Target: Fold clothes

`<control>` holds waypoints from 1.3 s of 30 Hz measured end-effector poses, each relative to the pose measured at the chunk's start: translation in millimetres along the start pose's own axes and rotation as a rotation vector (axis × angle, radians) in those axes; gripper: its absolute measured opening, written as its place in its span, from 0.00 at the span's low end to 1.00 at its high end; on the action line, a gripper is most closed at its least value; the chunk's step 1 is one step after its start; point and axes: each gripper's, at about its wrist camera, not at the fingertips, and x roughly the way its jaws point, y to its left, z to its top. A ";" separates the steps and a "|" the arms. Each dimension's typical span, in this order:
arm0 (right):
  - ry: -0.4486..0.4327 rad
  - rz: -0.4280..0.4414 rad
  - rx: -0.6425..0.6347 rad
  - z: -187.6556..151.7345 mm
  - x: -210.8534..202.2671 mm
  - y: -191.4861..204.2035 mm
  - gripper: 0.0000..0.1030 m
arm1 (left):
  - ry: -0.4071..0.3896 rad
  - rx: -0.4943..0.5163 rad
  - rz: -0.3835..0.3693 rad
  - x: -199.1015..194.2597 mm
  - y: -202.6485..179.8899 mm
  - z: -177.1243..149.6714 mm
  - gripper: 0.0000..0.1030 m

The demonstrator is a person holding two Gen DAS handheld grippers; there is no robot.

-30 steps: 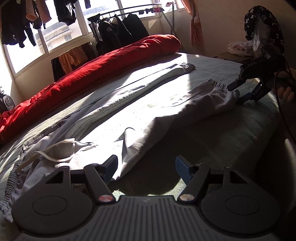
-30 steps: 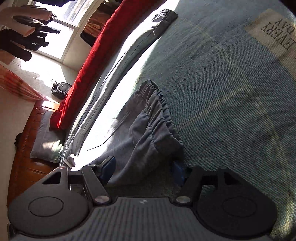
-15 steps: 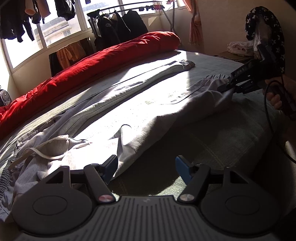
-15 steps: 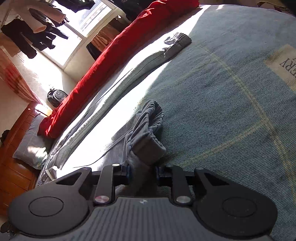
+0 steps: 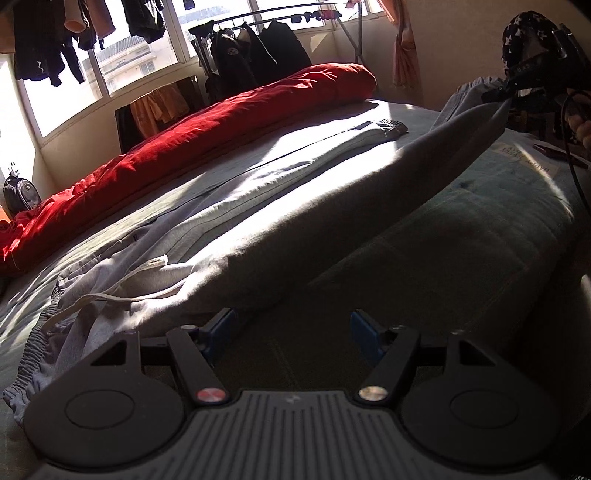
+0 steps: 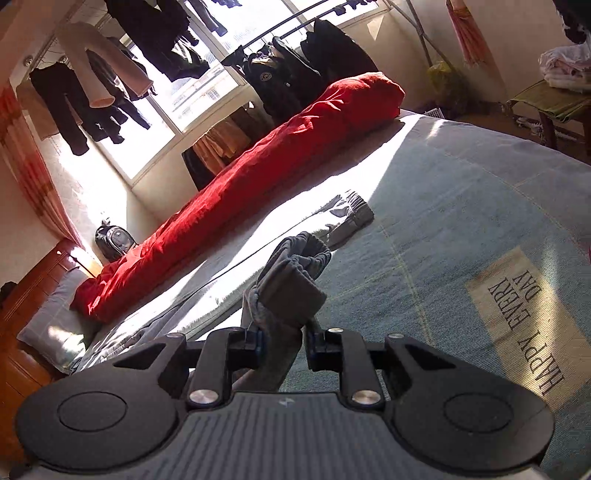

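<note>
From the left wrist camera, a pair of light grey cotton sweatpants lies lengthwise across a bed covered in a pale blue-green checked bedspread, sunlight falling across one leg. The elastic waistband and its white drawstring rest at the lower left, just beyond the left gripper, whose blue-padded jaws stand wide apart above the bedspread with nothing between them; the left pad sits at the edge of the trousers' near leg. That near leg rises off the bed in a taut slope towards the upper right, where the black right gripper pinches its cuff end, a person's fingers visible behind it. The far leg lies flat, its ribbed cuff near a long red rolled quilt set along the window side. Dark garments hang on a metal clothes rail before the window.

From the right wrist camera, the right gripper has its jaws drawn in narrowly on the bunched grey trouser cuff, which stands up between the pads clear of the bedspread. The other cuff lies flat beyond it. A cream fabric label reading "HAPPY EVERY DAY" is stitched to the bedspread at right. The red quilt runs diagonally behind, a dark backpack beside its far end.
</note>
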 end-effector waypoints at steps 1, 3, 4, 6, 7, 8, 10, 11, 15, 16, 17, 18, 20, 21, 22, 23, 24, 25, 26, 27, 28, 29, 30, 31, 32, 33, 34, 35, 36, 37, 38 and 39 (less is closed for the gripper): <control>-0.010 -0.007 -0.001 2.7 -4.4 -1.0 0.22 | -0.001 -0.001 0.003 -1.0 0.8 -0.3 0.68; -0.026 -0.020 -0.001 7.8 -12.9 -3.5 0.22 | -0.002 -0.002 0.009 -2.6 2.5 -1.1 0.68; -0.030 -0.027 0.001 9.3 -15.9 -4.7 0.22 | -0.002 -0.001 0.011 -3.2 3.1 -1.6 0.68; -0.032 -0.046 0.003 10.9 -19.8 -6.0 0.22 | -0.002 0.002 0.018 -4.7 4.2 -2.7 0.68; -0.024 -0.057 0.002 10.9 -19.7 -6.7 0.23 | -0.001 0.005 0.020 -4.9 4.9 -3.2 0.68; -0.014 -0.073 0.003 10.1 -18.9 -7.9 0.23 | 0.002 0.009 0.023 -4.8 5.9 -3.8 0.68; 0.015 -0.121 0.007 6.8 -14.0 -11.3 0.27 | 0.008 0.009 0.032 -4.2 8.8 -5.7 0.68; 0.032 -0.154 0.006 4.7 -9.2 -13.1 0.27 | 0.011 0.008 0.035 -3.9 10.4 -6.8 0.68; 0.093 -0.264 0.055 -6.2 7.2 -27.3 0.45 | 0.026 0.003 0.049 -2.8 17.7 -12.1 0.68; 0.096 -0.280 0.066 -8.6 8.6 -30.5 0.51 | 0.030 0.003 0.055 -2.9 19.8 -13.6 0.68; 0.094 -0.296 0.076 -10.6 8.9 -33.2 0.54 | 0.034 0.000 0.061 -3.4 22.4 -15.3 0.68; 0.088 -0.314 0.079 -12.1 8.3 -35.2 0.59 | 0.036 -0.004 0.067 -3.8 24.3 -16.8 0.68; 0.071 -0.349 0.070 -13.8 5.5 -37.5 0.63 | 0.040 -0.014 0.076 -4.3 28.2 -19.1 0.68; 0.064 -0.358 0.067 -14.0 4.1 -38.2 0.64 | 0.041 -0.018 0.078 -4.3 29.6 -20.1 0.68; 0.061 -0.357 0.065 -14.0 2.8 -40.0 0.65 | 0.042 -0.022 0.079 -4.3 30.7 -21.0 0.68; 0.061 -0.351 0.063 -14.0 1.9 -42.2 0.65 | 0.042 -0.022 0.080 -4.1 31.1 -21.4 0.68; 0.063 -0.347 0.062 -13.2 1.9 -43.9 0.65 | 0.043 -0.022 0.079 -3.5 30.8 -21.4 0.68; 0.066 -0.343 0.056 -12.6 2.7 -44.7 0.65 | 0.044 -0.020 0.075 -2.8 29.7 -20.8 0.68; 0.071 -0.339 0.044 -12.5 4.0 -44.6 0.65 | 0.044 -0.018 0.072 -2.1 28.6 -20.2 0.68; 0.076 -0.336 0.032 -12.6 5.5 -44.2 0.65 | 0.044 -0.015 0.067 -1.2 27.0 -19.3 0.68; 0.082 -0.331 0.016 -12.7 8.2 -44.0 0.66 | 0.043 -0.010 0.062 0.0 24.9 -17.8 0.68; 0.091 -0.326 -0.003 -12.8 11.9 -44.3 0.66 | 0.041 -0.006 0.057 0.6 23.4 -16.5 0.68; 0.099 -0.320 -0.021 -12.9 15.6 -44.5 0.66 | 0.038 -0.002 0.050 1.2 21.2 -14.9 0.68; 0.107 -0.315 -0.040 -12.9 19.3 -44.8 0.69 | 0.035 0.003 0.043 1.8 18.8 -13.3 0.68; 0.119 -0.309 -0.056 -12.7 24.2 -45.8 0.70 | 0.033 0.007 0.038 2.1 16.6 -11.9 0.68; 0.136 -0.302 -0.069 -12.1 30.2 -47.4 0.70 | 0.031 0.011 0.033 2.8 14.5 -10.3 0.68; 0.150 -0.296 -0.084 -11.3 36.3 -49.4 0.70 | 0.030 0.016 0.029 4.4 12.8 -8.4 0.68; 0.163 -0.290 -0.099 -10.3 42.5 -51.7 0.70 | 0.031 0.018 0.026 5.8 11.3 -7.0 0.68; 0.174 -0.286 -0.116 -9.2 48.8 -54.4 0.70 | 0.032 0.020 0.023 7.3 9.9 -5.7 0.68; 0.185 -0.283 -0.132 -8.1 55.3 -57.4 0.70 | 0.033 0.023 0.020 8.8 8.4 -4.4 0.68; 0.193 -0.280 -0.148 -7.2 60.5 -59.9 0.70 | 0.035 0.025 0.017 10.4 7.2 -3.1 0.68; 0.194 -0.286 -0.161 -6.3 63.9 -61.3 0.70 | 0.038 0.026 0.017 12.2 6.6 -2.2 0.68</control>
